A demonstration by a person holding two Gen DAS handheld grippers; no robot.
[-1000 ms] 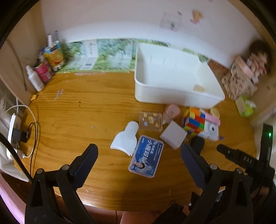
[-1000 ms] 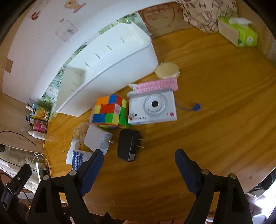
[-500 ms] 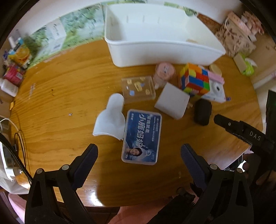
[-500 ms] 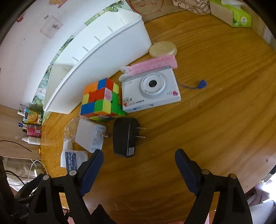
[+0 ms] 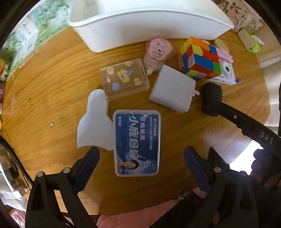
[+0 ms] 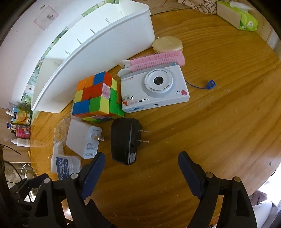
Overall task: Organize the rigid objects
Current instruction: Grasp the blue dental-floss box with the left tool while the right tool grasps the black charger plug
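Left wrist view: we look straight down on a round wooden table point(image 5: 52, 91). Our left gripper point(image 5: 141, 155) is released, its jaws spread wide above the near end of a blue floss box point(image 5: 137, 142), gripping nothing. A white scoop-shaped piece point(image 5: 95, 126) lies against the box's left edge. Beyond it sit a clear case point(image 5: 123, 79), a pink roll point(image 5: 159, 50), a white charger point(image 5: 173, 88), a black adapter point(image 5: 210, 98) and a colour cube point(image 5: 198, 57), all loose on the wood in front of the white bin point(image 5: 140, 24).

In the right wrist view, our right gripper point(image 6: 141, 162) is released too, jaws wide apart and holding nothing, just this side of the adapter point(image 6: 125, 140), which lies flat with its prongs pointing right. The charger point(image 6: 83, 138) is just left of it. The cube point(image 6: 96, 98) touches a white toy camera point(image 6: 154, 89); pink rollers point(image 6: 158, 58) and a gold compact point(image 6: 167, 43) lie behind the camera, beside the bin point(image 6: 98, 57). A tissue pack point(image 6: 240, 14) sits at the far edge.
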